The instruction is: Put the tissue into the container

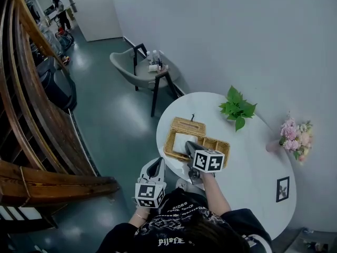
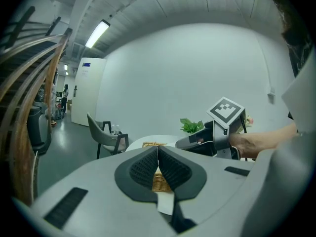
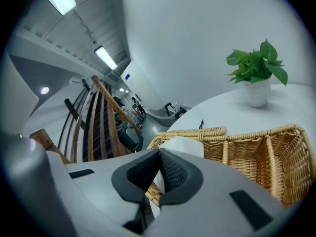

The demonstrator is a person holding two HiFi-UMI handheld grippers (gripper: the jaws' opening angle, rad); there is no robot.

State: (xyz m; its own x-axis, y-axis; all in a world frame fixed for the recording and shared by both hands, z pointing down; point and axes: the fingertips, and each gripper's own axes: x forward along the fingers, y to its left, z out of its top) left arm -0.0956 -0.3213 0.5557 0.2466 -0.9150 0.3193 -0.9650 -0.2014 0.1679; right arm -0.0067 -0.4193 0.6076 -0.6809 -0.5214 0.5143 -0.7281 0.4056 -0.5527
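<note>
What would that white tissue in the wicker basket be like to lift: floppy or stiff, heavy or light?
Probably soft and floppy: the tissue bulges in a rounded fold above the shut right claw. Likely light, since a pinch at its edge seems enough. It should not roll; it lies flat in the wicker basket.

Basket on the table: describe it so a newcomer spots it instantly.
Find the round white table by the wall; near its edge, in front of the person, sits a rectangular tan wicker basket divided into compartments. The right claw pinches a white tissue in its largest compartment. Its neighbours, a green potted plant and pink flowers, are not woven.
</note>
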